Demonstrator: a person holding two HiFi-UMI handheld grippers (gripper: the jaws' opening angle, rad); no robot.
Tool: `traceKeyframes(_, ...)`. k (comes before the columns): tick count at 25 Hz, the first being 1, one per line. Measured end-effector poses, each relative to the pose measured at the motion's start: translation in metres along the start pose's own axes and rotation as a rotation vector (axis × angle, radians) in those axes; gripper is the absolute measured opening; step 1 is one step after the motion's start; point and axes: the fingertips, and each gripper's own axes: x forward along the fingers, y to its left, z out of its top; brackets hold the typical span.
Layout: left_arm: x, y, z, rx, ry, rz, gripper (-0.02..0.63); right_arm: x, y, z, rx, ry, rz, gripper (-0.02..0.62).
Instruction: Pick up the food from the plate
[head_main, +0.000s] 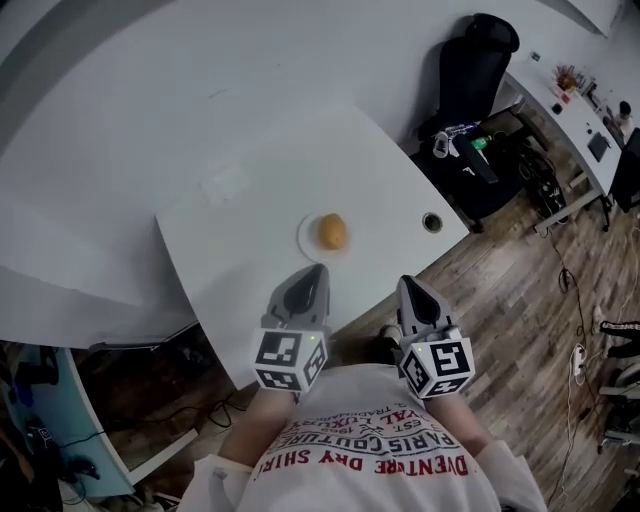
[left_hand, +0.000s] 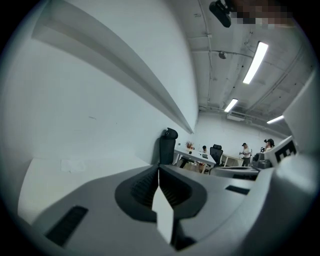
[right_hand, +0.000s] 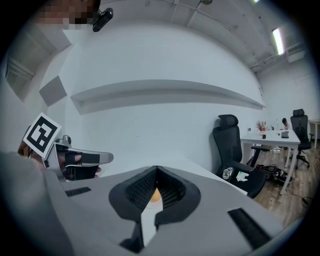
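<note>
At frame centre, orange food (head_main: 332, 231) is seen on a white plate (head_main: 304, 243); just below, the left gripper (head_main: 318, 268) and right gripper (head_main: 406, 281) are held closed, both empty.

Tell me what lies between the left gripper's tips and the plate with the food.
Nothing: the head view shows only bare white table between the left gripper and the plate.

The white rectangular table top (head_main: 250, 150) carries 1 small round white plate (head_main: 304, 238) near its front edge. 1 round grey cable hole (head_main: 432, 222) is near the right corner. 1 pale rectangular patch (head_main: 226, 186) lies further back, well apart from the plate.
</note>
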Motion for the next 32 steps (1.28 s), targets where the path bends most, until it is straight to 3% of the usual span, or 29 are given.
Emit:
traceKeyframes(6, 0.039, 0.023, -0.004, -0.031, 0.030, 0.097, 0.008, 0.057, -0.024, 0.002, 0.003, 0.036, 0.083, 0.009)
traceKeyframes(17, 0.120, 0.046, -0.003, -0.134, 0.050, 0.362, 0.008, 0.173, -0.075, 0.025, -0.059, 0.132, 0.365, 0.009)
traceKeyframes(28, 0.134, 0.057, -0.054, -0.283, 0.101, 0.642, 0.009, 0.229, -0.082, -0.019, -0.134, 0.318, 0.640, 0.009)
traceKeyframes(30, 0.142, 0.063, -0.067, -0.315, 0.115, 0.646, 0.034, 0.243, -0.082, -0.026, -0.136, 0.329, 0.660, 0.009)
traceKeyframes(32, 0.154, 0.067, -0.078, -0.325, 0.138, 0.625, 0.117, 0.256, -0.084, -0.032, -0.133, 0.334, 0.665, 0.009)
